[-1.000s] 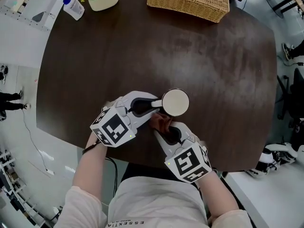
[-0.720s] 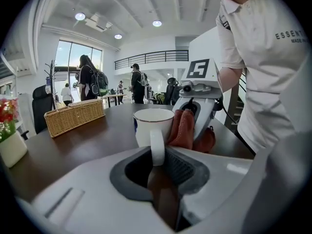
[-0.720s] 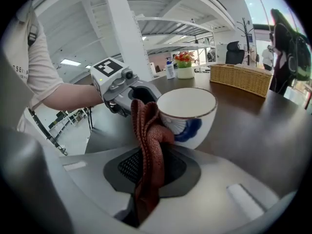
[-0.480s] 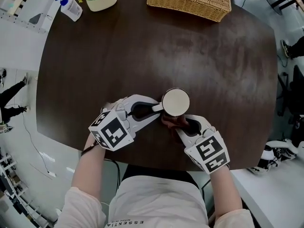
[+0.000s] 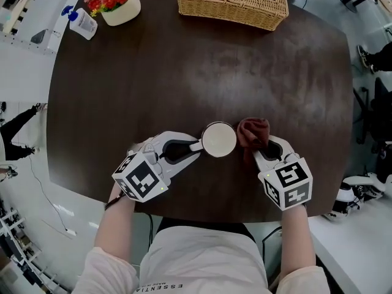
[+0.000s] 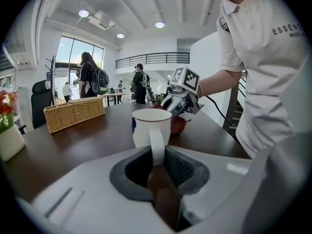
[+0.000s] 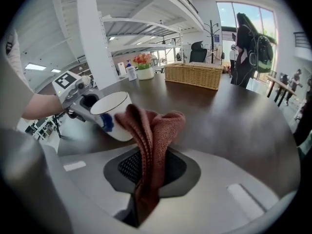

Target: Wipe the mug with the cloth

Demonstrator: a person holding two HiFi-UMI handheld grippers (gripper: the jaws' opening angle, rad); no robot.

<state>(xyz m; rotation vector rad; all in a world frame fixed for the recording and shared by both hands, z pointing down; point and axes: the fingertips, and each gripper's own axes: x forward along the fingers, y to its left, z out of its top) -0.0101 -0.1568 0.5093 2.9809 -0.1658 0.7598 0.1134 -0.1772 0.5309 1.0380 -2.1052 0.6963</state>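
Observation:
A white mug (image 5: 219, 139) with a blue mark stands upright near the front of the dark table (image 5: 184, 72). My left gripper (image 5: 196, 146) is shut on the mug's handle (image 6: 157, 147) from the left. My right gripper (image 5: 261, 146) is shut on a red-brown cloth (image 5: 253, 131), which bunches up past its fingertips just right of the mug. In the right gripper view the cloth (image 7: 153, 128) hangs in front of the mug (image 7: 111, 112); whether it touches the wall I cannot tell. The left gripper view shows the mug (image 6: 151, 125) with the cloth (image 6: 178, 125) behind it.
A wicker basket (image 5: 233, 2) sits at the table's far edge. A white pot of flowers (image 5: 113, 3) and a small bottle (image 5: 82, 23) stand at the far left. People stand in the room beyond the table.
My right gripper has swung with the cloth from the mug's near side round to its right side. The left gripper has kept its hold on the handle.

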